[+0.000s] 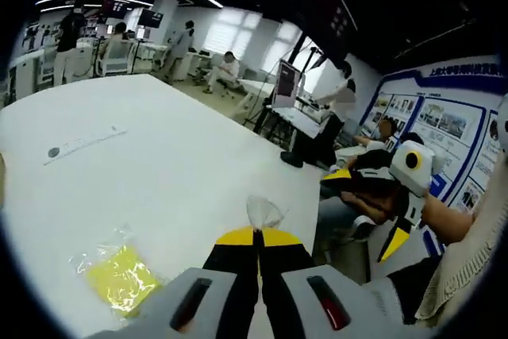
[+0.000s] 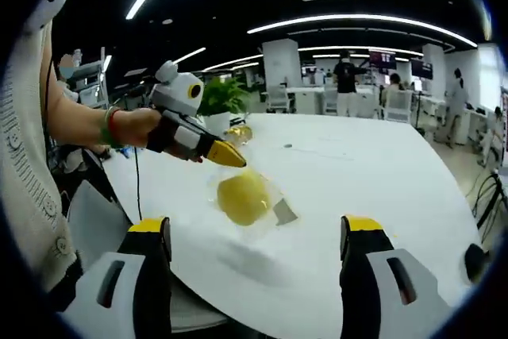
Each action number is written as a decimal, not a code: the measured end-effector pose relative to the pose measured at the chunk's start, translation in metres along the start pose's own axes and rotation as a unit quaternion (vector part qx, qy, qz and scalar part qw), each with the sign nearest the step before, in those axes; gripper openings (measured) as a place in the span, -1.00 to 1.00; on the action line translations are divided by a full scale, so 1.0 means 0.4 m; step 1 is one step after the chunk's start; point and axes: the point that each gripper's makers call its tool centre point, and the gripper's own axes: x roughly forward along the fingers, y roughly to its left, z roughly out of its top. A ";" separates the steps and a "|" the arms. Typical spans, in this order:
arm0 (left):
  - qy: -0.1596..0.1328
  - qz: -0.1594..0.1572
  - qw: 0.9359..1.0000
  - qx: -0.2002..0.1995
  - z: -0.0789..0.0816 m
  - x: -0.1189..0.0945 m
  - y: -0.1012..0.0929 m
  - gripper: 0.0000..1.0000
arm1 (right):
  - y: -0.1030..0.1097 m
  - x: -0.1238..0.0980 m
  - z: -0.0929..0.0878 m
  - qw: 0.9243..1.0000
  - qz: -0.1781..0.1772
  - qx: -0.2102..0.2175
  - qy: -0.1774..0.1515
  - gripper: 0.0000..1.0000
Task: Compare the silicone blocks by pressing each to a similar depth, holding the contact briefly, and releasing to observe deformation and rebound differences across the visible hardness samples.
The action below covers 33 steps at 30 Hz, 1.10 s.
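The left tool (image 2: 226,154), jaws closed on a clear bag's corner, dangles the bagged yellow silicone block (image 2: 243,197) above the white counter (image 2: 373,172), dead ahead at twelve o'clock of the wide-open right tool (image 2: 255,256), the nearer free presser.

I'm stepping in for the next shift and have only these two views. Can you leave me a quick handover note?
Left gripper: shut on a corner of a clear plastic bag, held above the white table.
Right gripper: open, holding nothing, hovering over the table edge.
Things: a yellow block hangs in the held bag; another bagged yellow block lies on the table.
Done: no press visible.
Left: unbag the blocks, press each, hold, release, compare.
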 end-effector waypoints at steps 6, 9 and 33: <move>-0.024 -0.010 0.997 -0.078 0.007 0.099 0.037 -1.00 | -0.031 -0.021 -0.036 0.999 -0.028 0.028 0.012 0.62; -0.037 0.003 0.996 -0.079 0.020 0.138 0.083 -1.00 | -0.028 -0.013 -0.044 0.999 -0.025 0.034 0.017 0.58; -0.075 0.165 0.955 -0.236 -0.066 0.238 0.399 -1.00 | -0.067 0.012 -0.069 0.997 -0.024 0.036 0.058 0.52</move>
